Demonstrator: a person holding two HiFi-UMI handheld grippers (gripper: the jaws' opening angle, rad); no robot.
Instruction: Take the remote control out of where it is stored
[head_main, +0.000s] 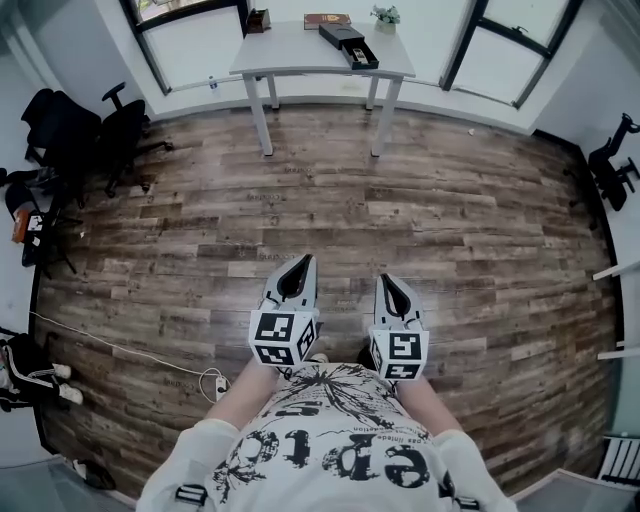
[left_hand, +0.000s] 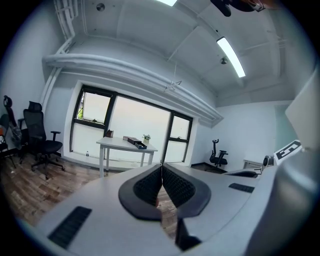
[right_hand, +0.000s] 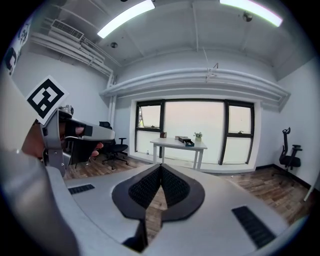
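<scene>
A white table (head_main: 300, 58) stands far off by the windows, with a long black box (head_main: 349, 45) lying on it. No remote control shows in any view. My left gripper (head_main: 300, 262) and right gripper (head_main: 385, 281) are held side by side over the wooden floor, close to the body and well short of the table. Both point toward it. In the left gripper view the pads of the left gripper (left_hand: 161, 165) meet with nothing between them, and the black box (left_hand: 135, 142) is small in the distance. The right gripper (right_hand: 160, 166) is likewise shut and empty, with the black box (right_hand: 185, 140) far ahead.
A brown book (head_main: 327, 20), a small potted plant (head_main: 385, 15) and a small dark object (head_main: 258, 19) also sit on the table. Black office chairs (head_main: 110, 130) crowd the left wall; another chair (head_main: 615, 165) is at the right. A cable and power strip (head_main: 215, 383) lie on the floor.
</scene>
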